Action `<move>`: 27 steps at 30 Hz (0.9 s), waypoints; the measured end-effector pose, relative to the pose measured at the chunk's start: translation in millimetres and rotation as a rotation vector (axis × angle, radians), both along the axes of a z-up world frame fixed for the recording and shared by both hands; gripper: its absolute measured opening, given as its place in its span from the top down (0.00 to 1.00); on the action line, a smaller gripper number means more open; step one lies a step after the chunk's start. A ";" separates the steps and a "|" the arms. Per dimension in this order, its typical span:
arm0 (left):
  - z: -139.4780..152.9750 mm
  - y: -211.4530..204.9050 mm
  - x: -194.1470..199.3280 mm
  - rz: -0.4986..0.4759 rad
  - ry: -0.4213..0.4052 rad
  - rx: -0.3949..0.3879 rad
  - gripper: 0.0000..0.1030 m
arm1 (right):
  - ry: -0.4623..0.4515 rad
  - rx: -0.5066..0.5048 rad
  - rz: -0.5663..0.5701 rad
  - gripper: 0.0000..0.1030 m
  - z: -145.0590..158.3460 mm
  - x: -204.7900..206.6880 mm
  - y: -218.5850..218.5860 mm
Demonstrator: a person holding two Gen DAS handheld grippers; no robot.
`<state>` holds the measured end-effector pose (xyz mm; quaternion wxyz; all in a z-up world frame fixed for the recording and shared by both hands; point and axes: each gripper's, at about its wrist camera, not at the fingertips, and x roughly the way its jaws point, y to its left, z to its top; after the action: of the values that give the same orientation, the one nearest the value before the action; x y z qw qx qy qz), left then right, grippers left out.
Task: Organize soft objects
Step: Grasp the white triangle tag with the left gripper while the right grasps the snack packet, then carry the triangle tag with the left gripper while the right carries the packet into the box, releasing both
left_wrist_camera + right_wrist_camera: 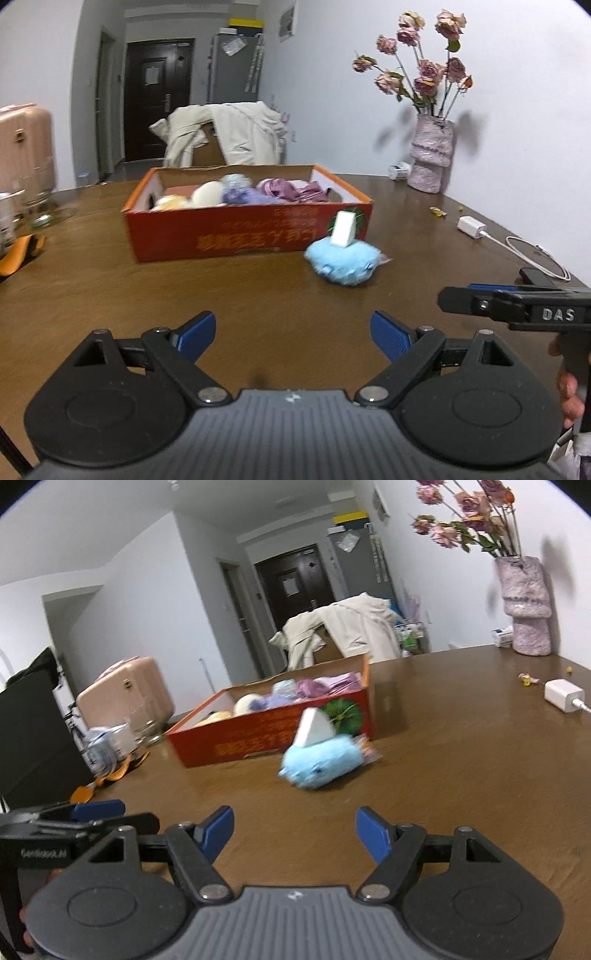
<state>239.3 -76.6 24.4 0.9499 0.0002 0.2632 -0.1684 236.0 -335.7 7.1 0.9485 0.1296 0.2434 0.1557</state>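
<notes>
A light blue plush toy (343,263) lies on the brown table (258,291) just in front of a red cardboard box (236,236). A white wedge-shaped sponge (343,229) rests on top of the plush. The box holds several soft things: cream, purple and pink. My left gripper (293,336) is open and empty, well short of the plush. In the right wrist view the plush (321,762), sponge (314,729) and box (266,734) lie ahead. My right gripper (294,832) is open and empty. Each gripper shows at the other view's edge.
A pink vase of dried roses (430,155) stands at the back right by the wall. A white charger with cable (471,226) lies on the right of the table. Glass jars (37,206) and an orange item stand at the left edge. A pink suitcase (125,698) stands beyond the table.
</notes>
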 end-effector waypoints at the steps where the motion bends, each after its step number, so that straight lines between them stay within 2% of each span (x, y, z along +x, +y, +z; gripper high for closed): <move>1: 0.1 -4.9 8.1 -0.011 -0.008 -0.001 0.10 | -0.004 -0.003 -0.010 0.29 0.7 7.7 -2.7; 3: 0.7 -19.0 28.8 -0.035 -0.029 0.007 0.11 | -0.016 -0.009 -0.032 0.30 3.3 28.8 -10.4; 6: 4.3 -39.5 62.4 -0.076 -0.074 0.000 0.17 | -0.024 -0.029 -0.072 0.31 9.2 62.6 -22.7; 9: 1.3 -60.7 103.4 -0.134 -0.078 -0.028 0.23 | -0.013 -0.056 -0.090 0.39 9.5 102.7 -28.9; 11: -8.1 -72.3 129.6 -0.158 -0.049 -0.045 0.34 | 0.007 -0.067 -0.086 0.44 4.8 128.4 -29.8; 13: -18.6 -78.2 147.7 -0.174 -0.013 -0.062 0.57 | 0.036 -0.078 -0.072 0.52 -2.2 148.4 -28.6; 14: -24.6 -78.8 155.5 -0.190 0.011 -0.080 0.64 | 0.049 -0.084 -0.062 0.57 -5.9 156.8 -26.3; 15: -30.1 -77.6 160.0 -0.198 0.041 -0.087 0.77 | 0.061 -0.090 -0.050 0.59 -9.7 163.5 -23.6; 16: -34.3 -75.2 160.5 -0.190 0.060 -0.082 0.79 | 0.075 -0.101 -0.037 0.63 -13.7 169.5 -20.6; 19: -33.1 -61.9 148.9 -0.188 0.039 -0.070 0.82 | 0.101 -0.145 0.000 0.71 -24.8 179.2 -9.7; 22: -34.5 -47.5 136.4 -0.167 0.053 -0.105 0.82 | 0.104 -0.213 0.041 0.76 -31.3 178.5 6.1; 24: -33.9 -38.6 127.8 -0.144 0.055 -0.123 0.82 | 0.098 -0.239 0.065 0.85 -31.3 176.0 13.5; 27: -29.5 -26.9 116.9 -0.113 0.063 -0.163 0.82 | 0.085 -0.262 0.079 0.86 -30.4 170.1 19.2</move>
<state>356.2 -103.5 -5.1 0.9271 -0.0674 0.2781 -0.2422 406.1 -316.4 -23.2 0.9393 0.0014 0.3065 0.1541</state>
